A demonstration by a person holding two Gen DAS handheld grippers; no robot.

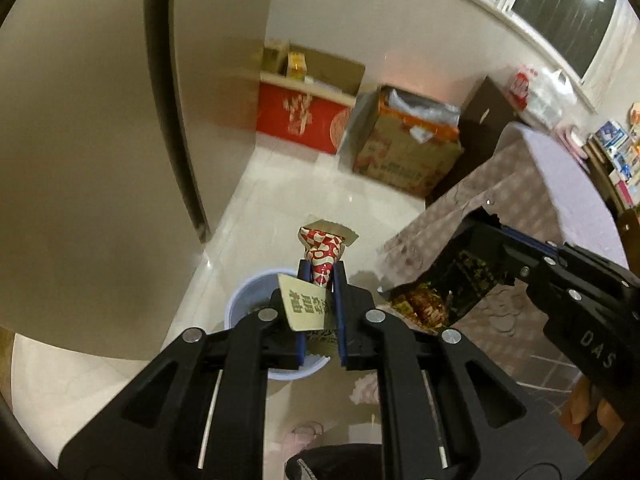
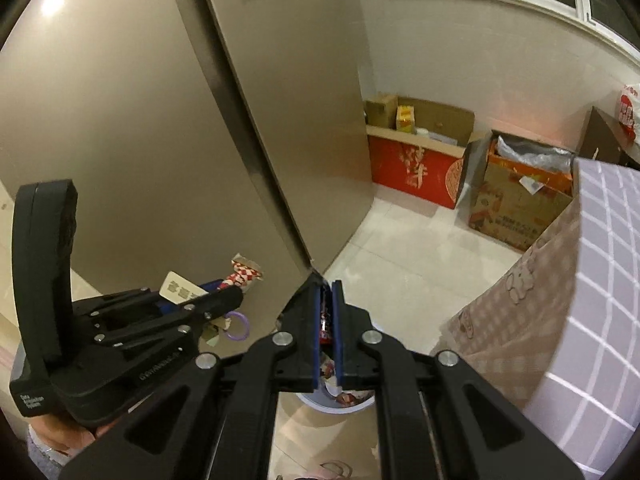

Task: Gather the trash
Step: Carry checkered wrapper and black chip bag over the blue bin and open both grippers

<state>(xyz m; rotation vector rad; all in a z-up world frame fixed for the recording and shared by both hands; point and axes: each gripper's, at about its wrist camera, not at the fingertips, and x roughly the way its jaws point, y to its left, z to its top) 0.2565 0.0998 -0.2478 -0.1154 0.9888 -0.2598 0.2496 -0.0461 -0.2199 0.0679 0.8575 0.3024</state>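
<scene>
In the left wrist view my left gripper (image 1: 322, 270) is shut on a crumpled red-and-white wrapper (image 1: 322, 250), with a tan printed card (image 1: 300, 302) caught beside its left pad. Directly beneath it stands a pale blue bin (image 1: 239, 300) on the floor. At the right, my right gripper (image 1: 490, 222) is shut on a dark snack bag (image 1: 456, 280) that hangs down beside the bin. In the right wrist view the right gripper (image 2: 327, 286) pinches that bag (image 2: 326, 328) above the bin's rim (image 2: 316, 404). The left gripper (image 2: 236, 294) holds its wrapper (image 2: 242, 276) at the left.
A tall beige fridge (image 2: 160, 140) fills the left. A table with a checked cloth (image 2: 600, 280) stands at the right. A red box (image 1: 300, 116) and an open cardboard box (image 1: 404, 152) sit against the far wall. Pale floor tiles (image 1: 280, 184) lie between.
</scene>
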